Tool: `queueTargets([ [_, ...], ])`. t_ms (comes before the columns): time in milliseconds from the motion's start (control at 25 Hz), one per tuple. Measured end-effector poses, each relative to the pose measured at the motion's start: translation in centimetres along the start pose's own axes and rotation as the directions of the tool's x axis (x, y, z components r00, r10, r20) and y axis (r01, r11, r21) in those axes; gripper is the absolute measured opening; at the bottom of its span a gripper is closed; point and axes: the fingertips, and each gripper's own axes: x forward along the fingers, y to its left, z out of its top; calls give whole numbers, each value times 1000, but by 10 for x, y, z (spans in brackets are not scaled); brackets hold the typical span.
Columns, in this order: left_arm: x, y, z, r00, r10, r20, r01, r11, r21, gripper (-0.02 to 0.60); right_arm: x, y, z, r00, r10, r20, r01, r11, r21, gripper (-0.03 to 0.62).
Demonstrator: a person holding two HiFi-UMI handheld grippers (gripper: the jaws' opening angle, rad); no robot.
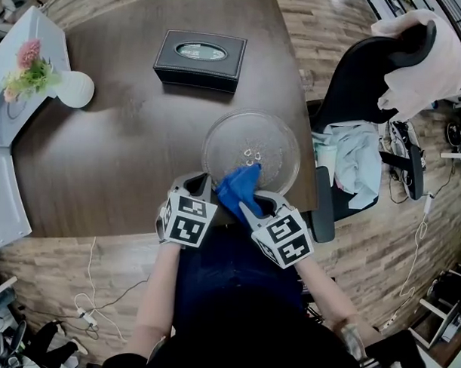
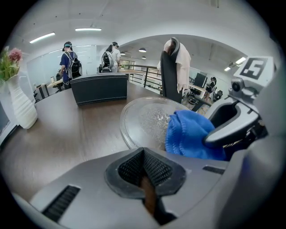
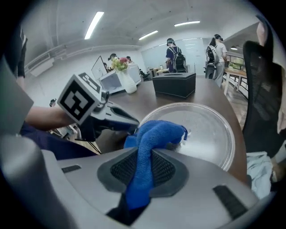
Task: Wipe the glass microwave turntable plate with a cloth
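Observation:
The round glass turntable plate lies on the dark wood table, near its front right edge. A blue cloth rests bunched on the plate's near rim. My right gripper is shut on the cloth, whose free end reaches over the plate. My left gripper sits at the plate's near-left rim; its jaws are closed, with a thin brown gap between the pads. It appears shut on the rim of the plate. In the left gripper view the cloth lies just to the right.
A black tissue box stands behind the plate, and a white vase with flowers at the far left. A black office chair draped with clothes stands right of the table. Cables lie on the floor. People stand far off.

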Motion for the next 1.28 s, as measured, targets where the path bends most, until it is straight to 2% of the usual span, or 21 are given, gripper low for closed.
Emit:
queueTargets([
  [200, -2, 0, -2, 1000, 2, -15, -2, 1000, 1, 3, 9, -6, -13, 999, -32, -35, 30, 997, -72, 63],
  [600, -2, 0, -3, 1000, 2, -15, -2, 1000, 3, 3, 3, -19, -16, 997, -68, -31, 66, 995, -69, 63],
  [1280, -1, -4, -2, 1000, 10, -16, -10, 1000, 14, 3, -21, -77, -18, 981, -190, -42, 187, 980, -62, 64],
])
